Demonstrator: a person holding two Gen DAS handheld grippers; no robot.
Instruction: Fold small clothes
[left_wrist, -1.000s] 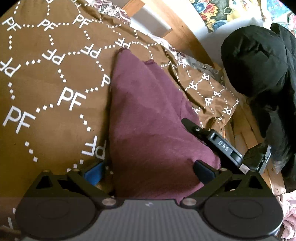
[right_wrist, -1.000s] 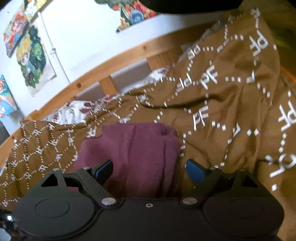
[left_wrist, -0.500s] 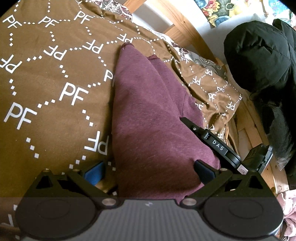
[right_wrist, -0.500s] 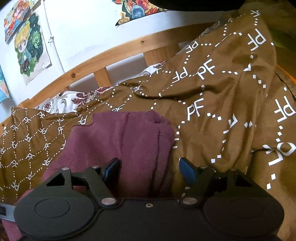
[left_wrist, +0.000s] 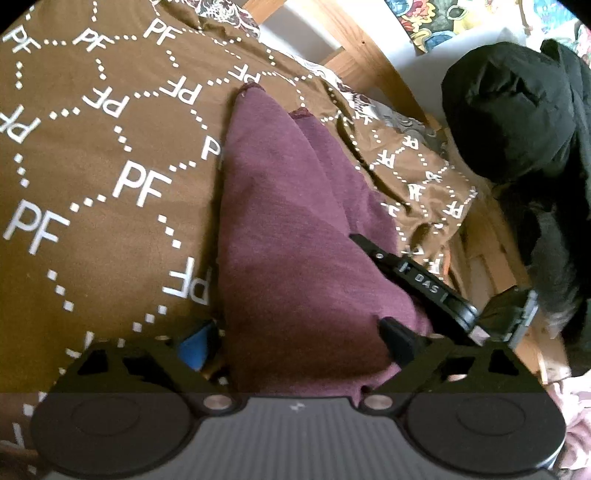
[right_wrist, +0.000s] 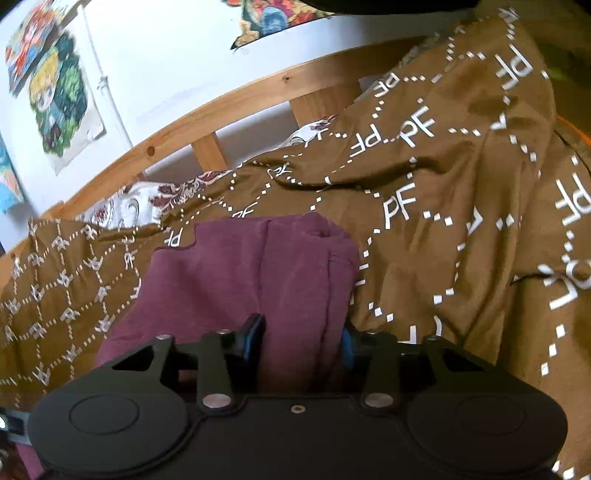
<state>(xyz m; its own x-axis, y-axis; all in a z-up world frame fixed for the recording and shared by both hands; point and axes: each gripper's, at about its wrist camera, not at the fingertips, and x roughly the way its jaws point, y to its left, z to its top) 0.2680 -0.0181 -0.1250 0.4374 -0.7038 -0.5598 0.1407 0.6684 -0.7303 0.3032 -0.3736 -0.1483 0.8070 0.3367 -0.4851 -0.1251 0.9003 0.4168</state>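
A maroon garment lies folded lengthwise on a brown bedspread printed with white "PF" letters. My left gripper is open, its fingers on either side of the garment's near end. The right gripper shows in the left wrist view at the garment's right edge. In the right wrist view the garment runs away from me, and my right gripper has closed in on a thick fold of its near edge.
A wooden bed rail runs behind the bedspread, with a patterned pillow under it. A black jacket hangs at the right. Posters are on the white wall.
My right gripper's jaws went from wide open to pinched on the garment's near fold. My left gripper stayed open around the garment's end, shifting only slightly.
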